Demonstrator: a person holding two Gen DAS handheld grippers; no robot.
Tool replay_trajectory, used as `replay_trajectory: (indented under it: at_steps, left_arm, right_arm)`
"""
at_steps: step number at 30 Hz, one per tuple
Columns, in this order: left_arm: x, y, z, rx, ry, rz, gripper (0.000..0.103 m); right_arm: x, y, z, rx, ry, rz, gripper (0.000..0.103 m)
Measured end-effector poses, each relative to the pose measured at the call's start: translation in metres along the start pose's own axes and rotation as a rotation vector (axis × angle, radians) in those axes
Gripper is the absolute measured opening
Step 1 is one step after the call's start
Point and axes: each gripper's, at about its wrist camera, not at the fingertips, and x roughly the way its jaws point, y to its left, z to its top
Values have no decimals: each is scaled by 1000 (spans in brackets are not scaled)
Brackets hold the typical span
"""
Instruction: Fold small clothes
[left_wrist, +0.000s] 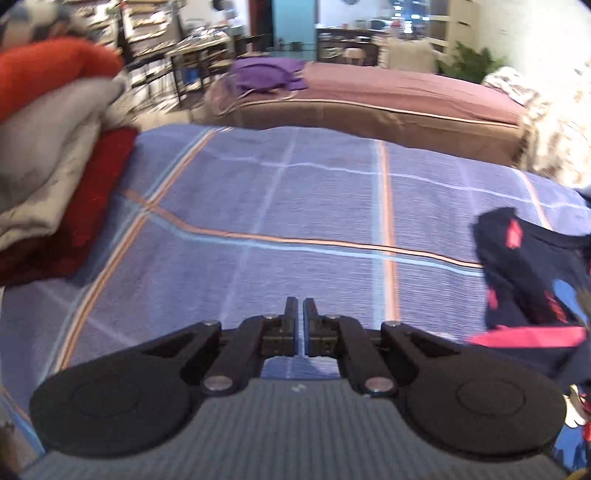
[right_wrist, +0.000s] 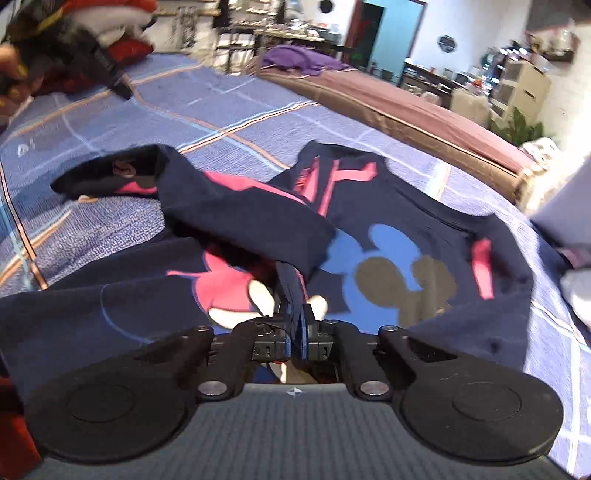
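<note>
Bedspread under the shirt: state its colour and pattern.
The bedspread is blue-violet, checked with orange and pale blue stripes; clearest in the left wrist view.

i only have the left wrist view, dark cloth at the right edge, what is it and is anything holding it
Observer: It's a navy shirt with cartoon mouse-head prints, spread on the blue plaid bedspread. The right gripper is shut on a fold of its fabric.
Operator: which part is pinched
Observer: A folded-over flap near the shirt's middle; it drapes from the jaws across the pink print.
Operator: my left gripper looks shut and empty, confirm
Observer: Yes. In the right wrist view the left gripper is over bare bedspread, up and left of the shirt, with no cloth in it.
</note>
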Motion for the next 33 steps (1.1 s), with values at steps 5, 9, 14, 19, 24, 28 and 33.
replay_trajectory:
  at_steps: [5,9,14,19,24,28,33]
  left_arm:
    - [-14,-27,-21,100,19,-172,59]
    - [-36,-97,-52,286,-25,-351,93]
    - [-50,-193,-99,645,-52,-407,94]
    - [-45,-263,-138,834,-75,-364,94]
    - [5,-254,-110,591,110,-290,4]
    - [15,-162,-49,296,80,-222,3]
    - [22,-34,6,53,20,44,3]
  right_arm:
    - [-38,-34,-19,83,7,-150,7]
    - [-51,-45,-23,153,-16,-167,7]
    - [-48,-39,-16,133,-33,-161,7]
    - [-46,-39,-14,158,-42,-157,7]
    - [-52,-42,-16,171,-44,-164,6]
    - [-63,-60,-23,208,-45,-236,0]
    - [-65,-79,-37,295,-42,-236,1]
